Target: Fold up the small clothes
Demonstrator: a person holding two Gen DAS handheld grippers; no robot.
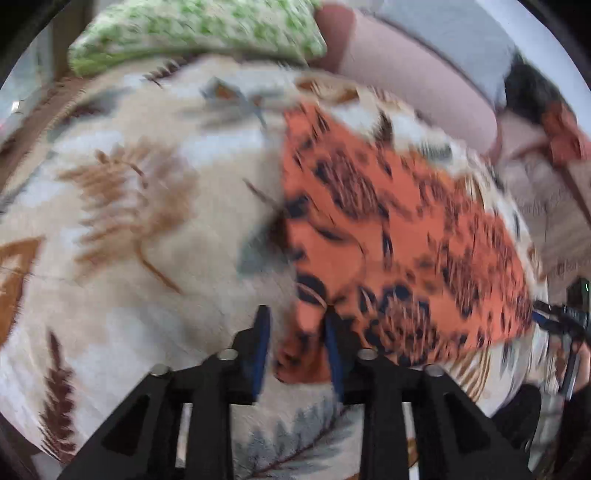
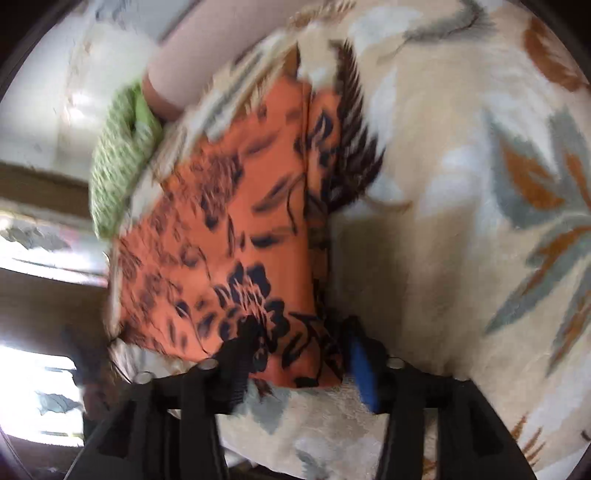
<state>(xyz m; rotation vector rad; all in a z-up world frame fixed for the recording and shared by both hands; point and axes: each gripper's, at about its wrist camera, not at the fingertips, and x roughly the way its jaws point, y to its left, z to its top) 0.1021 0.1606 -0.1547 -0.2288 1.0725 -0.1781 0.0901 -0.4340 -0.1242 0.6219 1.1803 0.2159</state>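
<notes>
An orange cloth with a dark floral print [image 1: 399, 236] lies folded on a cream bedspread with leaf patterns [image 1: 140, 192]. My left gripper [image 1: 295, 332] is open, its blue-padded fingers on either side of the cloth's near left corner. In the right wrist view the same cloth [image 2: 229, 236] lies ahead. My right gripper [image 2: 299, 343] is open with the cloth's near corner between its fingers. The right gripper also shows at the right edge of the left wrist view [image 1: 561, 319]. Both views are blurred by motion.
A green and white patterned pillow [image 1: 192, 33] lies at the bed's far edge, also in the right wrist view [image 2: 118, 162]. A pink bolster [image 1: 413, 85] lies beyond the cloth. The bed's edge and a bright window are at left [image 2: 44, 258].
</notes>
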